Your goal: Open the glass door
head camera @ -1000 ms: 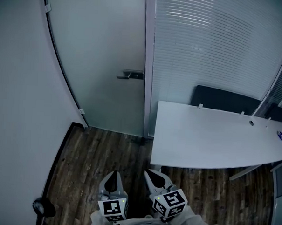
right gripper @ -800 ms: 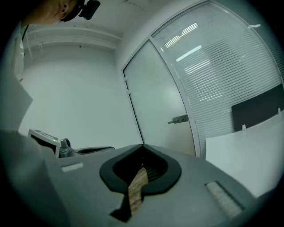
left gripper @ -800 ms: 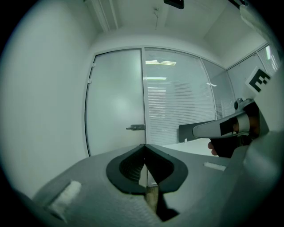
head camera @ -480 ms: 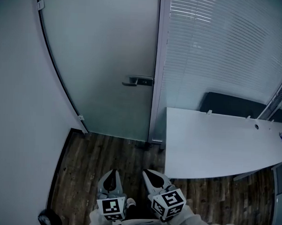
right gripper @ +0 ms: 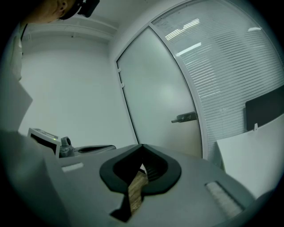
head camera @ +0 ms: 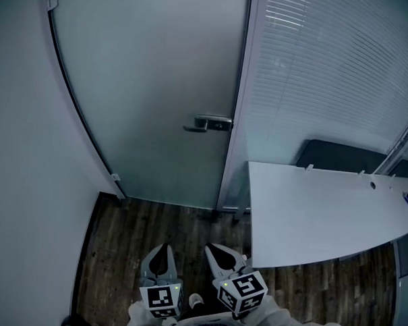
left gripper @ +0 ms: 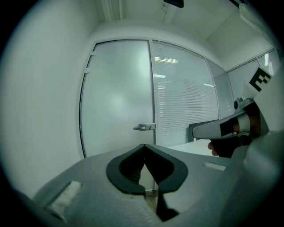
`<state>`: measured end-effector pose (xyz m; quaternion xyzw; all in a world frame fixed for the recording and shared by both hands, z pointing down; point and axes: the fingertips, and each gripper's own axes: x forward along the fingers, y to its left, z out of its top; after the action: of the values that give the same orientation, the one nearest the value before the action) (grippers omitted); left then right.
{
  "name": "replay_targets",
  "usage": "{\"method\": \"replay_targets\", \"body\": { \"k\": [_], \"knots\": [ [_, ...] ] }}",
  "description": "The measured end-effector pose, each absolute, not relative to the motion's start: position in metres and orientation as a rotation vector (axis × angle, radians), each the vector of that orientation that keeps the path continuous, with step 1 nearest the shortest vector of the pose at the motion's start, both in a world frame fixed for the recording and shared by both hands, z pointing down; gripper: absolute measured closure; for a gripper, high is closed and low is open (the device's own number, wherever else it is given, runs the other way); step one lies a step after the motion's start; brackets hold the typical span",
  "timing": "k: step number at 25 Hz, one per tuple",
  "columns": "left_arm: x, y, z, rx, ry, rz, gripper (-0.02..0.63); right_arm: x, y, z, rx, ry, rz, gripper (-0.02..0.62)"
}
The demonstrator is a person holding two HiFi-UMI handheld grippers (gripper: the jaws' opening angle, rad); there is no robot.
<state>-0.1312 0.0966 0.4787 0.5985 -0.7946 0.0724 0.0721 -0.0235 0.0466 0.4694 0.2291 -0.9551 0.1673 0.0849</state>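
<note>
**Both grippers short of the shut glass door**

**1. View comparison.** In the head view we see the left gripper (head camera: 163,250) and the right gripper (head camera: 215,250) side by side at the bottom edge. They point toward the frosted glass door (head camera: 153,96) and sit well apart from it. Only this view shows the dark wood floor (head camera: 134,223) between the two.

The left gripper view shows its jaws pressed together with nothing between them. It also shows the door's top and the ceiling (left gripper: 146,17), which the head view cuts off. The right gripper and the hand (left gripper: 228,142) holding it appear at that view's right edge.

The right gripper view shows its own jaws pressed together as well, and empty. The left gripper appears at its left edge.

**2. Task item.** The door stands shut against a metal post (head camera: 236,126). Its handle (head camera: 207,124) sits at the door's right edge, beside the post, with the lever pointing left.

**3. Room.** A plain white wall (head camera: 22,151) runs along the left. Right of the post we find a pane with horizontal blinds (head camera: 329,70).

**4. Surroundings.** A white worktop (head camera: 316,211) stands below the blinds, its left edge near the post. Dark chair backs (head camera: 346,157) stand behind it.
</note>
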Motion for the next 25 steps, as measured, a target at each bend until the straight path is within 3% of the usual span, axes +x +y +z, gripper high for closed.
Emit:
{"method": "replay_targets", "body": {
  "k": [14,25],
  "knots": [
    [-0.161,0.044,0.486,1.859,-2.348,0.2,0.601,-0.05,-0.004,0.478,0.784,-2.821,0.499,0.591],
    [-0.201,-0.056,0.49,1.89,-2.315,0.272,0.601,-0.096,-0.106,0.484,0.806,-2.832,0.557,0.591]
  ]
}}
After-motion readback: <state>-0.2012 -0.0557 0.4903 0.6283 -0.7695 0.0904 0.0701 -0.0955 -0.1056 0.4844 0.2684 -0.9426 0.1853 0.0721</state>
